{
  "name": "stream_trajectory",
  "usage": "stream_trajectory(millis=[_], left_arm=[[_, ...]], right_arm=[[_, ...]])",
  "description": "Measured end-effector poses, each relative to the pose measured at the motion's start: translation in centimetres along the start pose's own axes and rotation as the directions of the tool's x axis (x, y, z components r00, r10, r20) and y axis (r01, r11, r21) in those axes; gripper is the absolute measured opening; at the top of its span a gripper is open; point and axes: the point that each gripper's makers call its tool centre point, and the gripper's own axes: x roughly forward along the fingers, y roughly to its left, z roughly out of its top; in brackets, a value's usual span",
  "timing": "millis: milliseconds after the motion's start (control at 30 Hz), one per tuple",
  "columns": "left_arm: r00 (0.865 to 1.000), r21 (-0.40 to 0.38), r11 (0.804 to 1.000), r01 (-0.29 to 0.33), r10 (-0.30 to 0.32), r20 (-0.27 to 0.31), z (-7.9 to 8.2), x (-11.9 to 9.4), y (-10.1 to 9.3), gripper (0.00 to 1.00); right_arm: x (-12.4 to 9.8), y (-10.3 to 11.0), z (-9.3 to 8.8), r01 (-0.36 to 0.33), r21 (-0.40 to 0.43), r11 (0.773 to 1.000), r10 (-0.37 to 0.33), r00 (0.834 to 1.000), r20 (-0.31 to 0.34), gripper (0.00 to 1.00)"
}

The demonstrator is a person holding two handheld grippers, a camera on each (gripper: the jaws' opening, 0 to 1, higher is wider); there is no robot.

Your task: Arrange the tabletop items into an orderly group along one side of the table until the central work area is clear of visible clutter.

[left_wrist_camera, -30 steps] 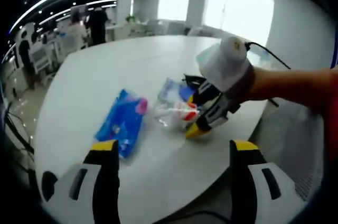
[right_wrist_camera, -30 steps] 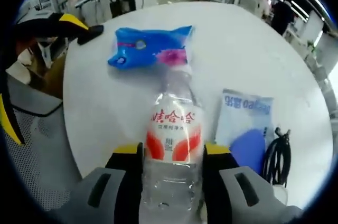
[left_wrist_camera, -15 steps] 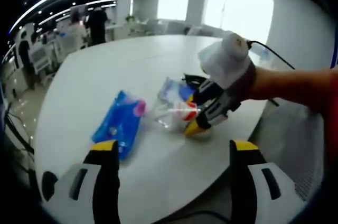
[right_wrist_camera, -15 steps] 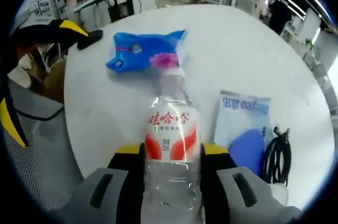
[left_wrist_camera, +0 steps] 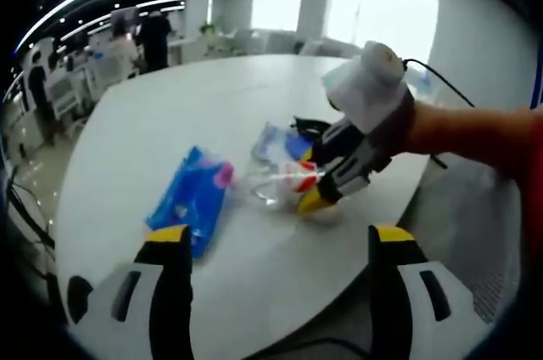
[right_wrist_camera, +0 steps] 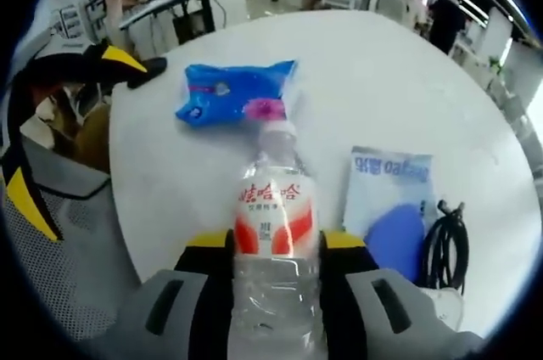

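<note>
My right gripper [right_wrist_camera: 275, 250] is shut on a clear plastic bottle [right_wrist_camera: 274, 233] with a red and white label, its cap end pointing away over the white table [right_wrist_camera: 356, 71]. The left gripper view shows that gripper [left_wrist_camera: 335, 182] lifting the bottle [left_wrist_camera: 278, 182] slightly off the table [left_wrist_camera: 170, 114]. A blue wipes pack [right_wrist_camera: 237, 88] [left_wrist_camera: 193, 197] lies beyond the bottle. A pale packet with a blue pouch on it [right_wrist_camera: 392, 199] [left_wrist_camera: 280, 143] lies to the right, beside a coiled black cable [right_wrist_camera: 443, 237]. My left gripper [left_wrist_camera: 277, 245] stands open at the near table edge, holding nothing; its yellow-tipped jaws appear at the left [right_wrist_camera: 110, 59].
A mesh chair seat [right_wrist_camera: 59, 233] sits below the table's edge. Desks, chairs and people fill the office behind. Much of the table's far side is bare.
The right gripper has raised the bottle a little and tilted it up, away from the wipes pack. The left gripper has stayed still.
</note>
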Motion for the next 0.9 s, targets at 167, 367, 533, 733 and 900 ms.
stream_trajectory(millis=[167, 367, 533, 733, 900], left_arm=[[1.000, 0.001, 1.000, 0.001, -0.001, -0.001, 0.0, 0.0, -0.1, 0.82], [1.000, 0.005, 1.000, 0.004, -0.004, -0.005, -0.1, 0.0, -0.2, 0.82], [1.000, 0.008, 1.000, 0.006, -0.005, -0.009, -0.1, 0.1, -0.3, 0.82], [1.000, 0.011, 1.000, 0.006, -0.006, -0.011, -0.1, 0.1, -0.3, 0.82], [1.000, 0.007, 1.000, 0.006, -0.006, -0.009, -0.1, 0.1, -0.3, 0.81]], right_arm=[[-0.3, 0.1, 0.0, -0.009, 0.016, 1.000, 0.009, 1.000, 0.003, 0.36], [-0.7, 0.4, -0.1, -0.015, 0.019, 1.000, 0.014, 1.000, 0.006, 0.35], [-1.0, 0.5, 0.1, -0.015, 0.018, 1.000, 0.015, 1.000, 0.017, 0.35], [-1.1, 0.4, 0.1, -0.016, 0.028, 0.999, 0.015, 0.999, 0.029, 0.35], [-1.4, 0.2, 0.7, -0.011, 0.026, 1.000, 0.009, 0.998, 0.058, 0.35]])
